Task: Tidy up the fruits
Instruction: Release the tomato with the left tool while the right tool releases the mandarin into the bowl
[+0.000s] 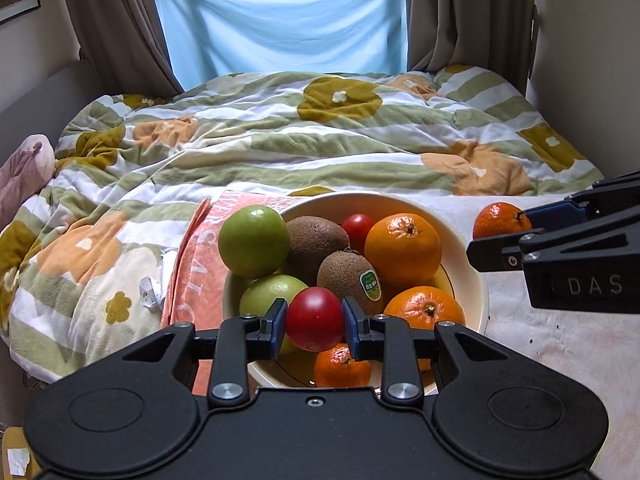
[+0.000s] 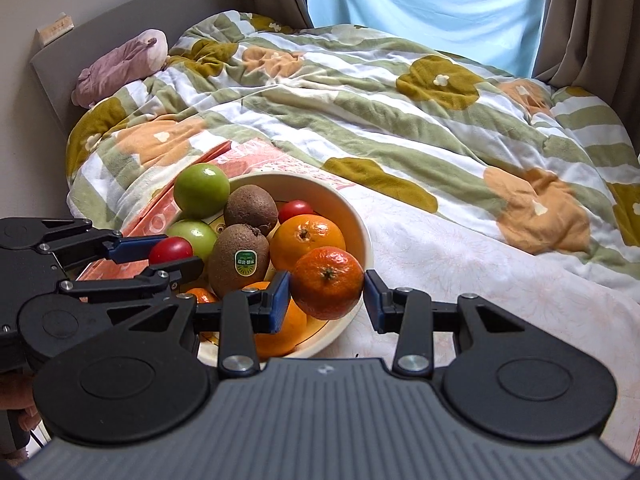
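A: Both tools are loaded. The left tool (image 1: 315,326) is clamped on a red tomato (image 1: 315,319), held just above the bowl (image 1: 468,280) at its near rim. The right tool (image 2: 326,294) grips a mandarin (image 2: 327,282), hanging over the bowl's right-hand rim.

B: What worries you?

A: The bowl sits on the bed, on a soft sheet, and it's heaped. I'd guess a fruit dropped on the pile could roll out over the rim, or the bowl could tip if a tool presses its edge. The two tools are also near each other and could knock together.

B: Count in the bowl?

A: Two green apples (image 1: 254,241), two kiwis (image 1: 349,277), one tomato at the back, two big oranges (image 1: 403,245), one small mandarin at the near rim. More could be hidden underneath.
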